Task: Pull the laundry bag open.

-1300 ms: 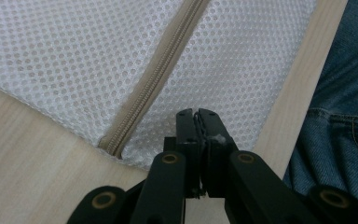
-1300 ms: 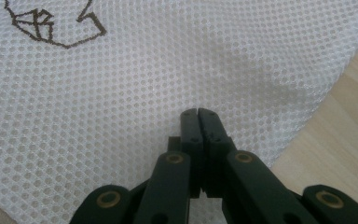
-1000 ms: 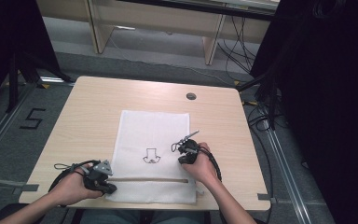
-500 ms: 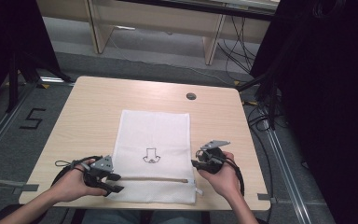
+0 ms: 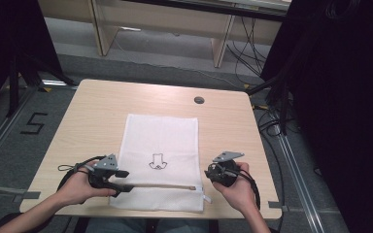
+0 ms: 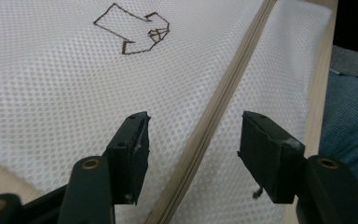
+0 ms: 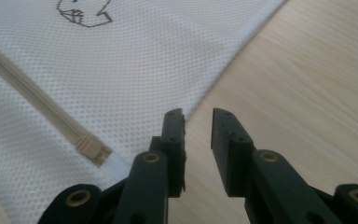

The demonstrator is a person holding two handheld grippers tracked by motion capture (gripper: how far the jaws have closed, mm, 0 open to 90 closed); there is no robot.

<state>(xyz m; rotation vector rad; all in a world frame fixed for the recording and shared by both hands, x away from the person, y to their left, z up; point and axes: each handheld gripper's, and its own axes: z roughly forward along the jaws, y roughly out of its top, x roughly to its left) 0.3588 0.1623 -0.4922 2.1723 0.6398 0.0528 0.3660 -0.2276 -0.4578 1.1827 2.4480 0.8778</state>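
A white mesh bag (image 5: 160, 141) lies flat on the wooden table (image 5: 97, 111), a small dark line drawing (image 5: 158, 161) at its middle. A beige zipper (image 5: 162, 186) runs across the bag near the front edge. My left gripper (image 5: 122, 186) is at the zipper's left end, open, its jaws astride the zipper (image 6: 233, 88) just above the mesh (image 6: 51, 93). My right gripper (image 5: 209, 174) hovers beside the bag's right edge, its jaws a narrow gap apart with nothing between them (image 7: 198, 121). The zipper's end (image 7: 91, 150) lies just left of those jaws.
A dark round grommet (image 5: 199, 100) sits in the tabletop near the far edge. Bare wood (image 7: 307, 84) borders the bag on both sides. The front edge of the table is close under both hands, with a person's denim-clad leg (image 6: 349, 112) beyond it.
My right gripper has moved right, from over the bag near the drawing to just off its right edge. My left gripper has stayed by the zipper's left end, shifting slightly.
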